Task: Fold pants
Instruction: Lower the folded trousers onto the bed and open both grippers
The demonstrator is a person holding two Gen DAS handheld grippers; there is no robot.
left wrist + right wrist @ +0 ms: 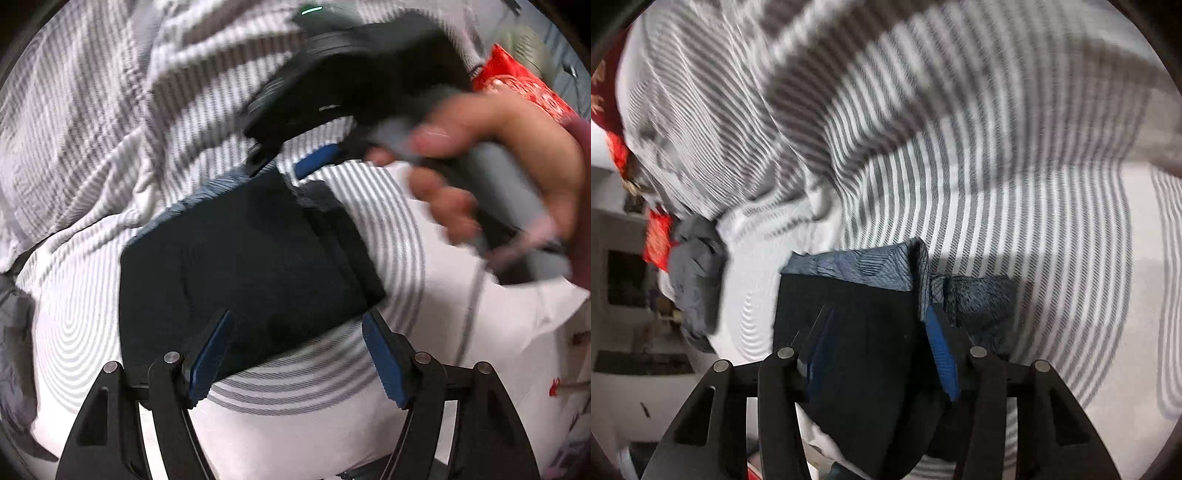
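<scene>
A grey-striped bedsheet (92,122) is spread beneath folded dark pants (240,266); a red cushion (517,81) is seen at its far edge. The left gripper (297,354) is held wide apart, empty; the right gripper (875,350) is spread over the pants, nothing clamped.

Count on site: one pair of dark folded pants (243,266); one blue patterned garment (864,266) beneath it; one grey-and-white striped bedsheet (92,122); one crumpled grey cloth (698,273); two hand-held grippers, left gripper (295,354) and right gripper (879,350); one red printed item (517,81); one bare hand (491,155).
</scene>
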